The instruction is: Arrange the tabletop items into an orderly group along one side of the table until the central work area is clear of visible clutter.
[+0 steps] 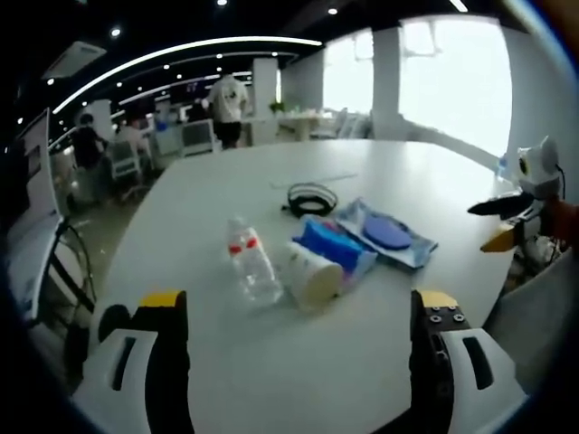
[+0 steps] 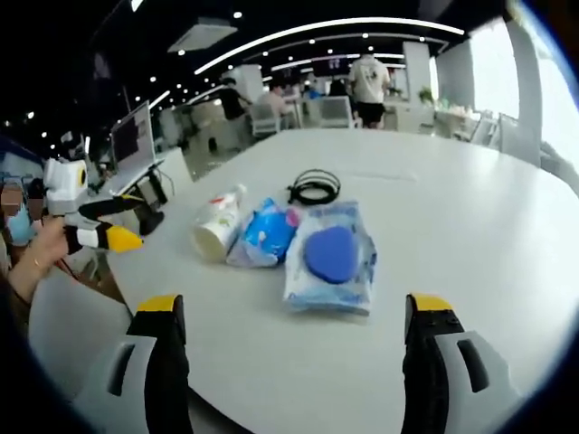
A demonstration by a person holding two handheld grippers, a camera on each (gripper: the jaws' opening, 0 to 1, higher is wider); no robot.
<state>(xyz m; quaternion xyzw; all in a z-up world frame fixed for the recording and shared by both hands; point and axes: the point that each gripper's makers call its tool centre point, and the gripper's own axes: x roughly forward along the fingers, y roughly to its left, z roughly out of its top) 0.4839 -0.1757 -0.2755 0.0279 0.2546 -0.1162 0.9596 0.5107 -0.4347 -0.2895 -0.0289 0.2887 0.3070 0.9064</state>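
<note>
Lying ahead of both wide-open, empty tongs [image 1: 297, 330] [image 2: 291, 330], a bottle [image 1: 251, 260], cup [image 1: 310, 274] and wipes pack [image 2: 331, 256] sit on the bench [image 2: 470, 217].

Looking in from opposite edges of the counter [image 1: 298, 362], both from a little above and near, facing each other; shared: the bottle [image 1: 251, 260] and wipes pack [image 2: 331, 257] cluster at centre.

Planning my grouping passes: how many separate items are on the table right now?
5, clustered mid-table: a bottle on its side, a paper cup on its side against a blue pouch, a wipes pack, and a black cable coil behind. Smaller things could be hidden.
</note>
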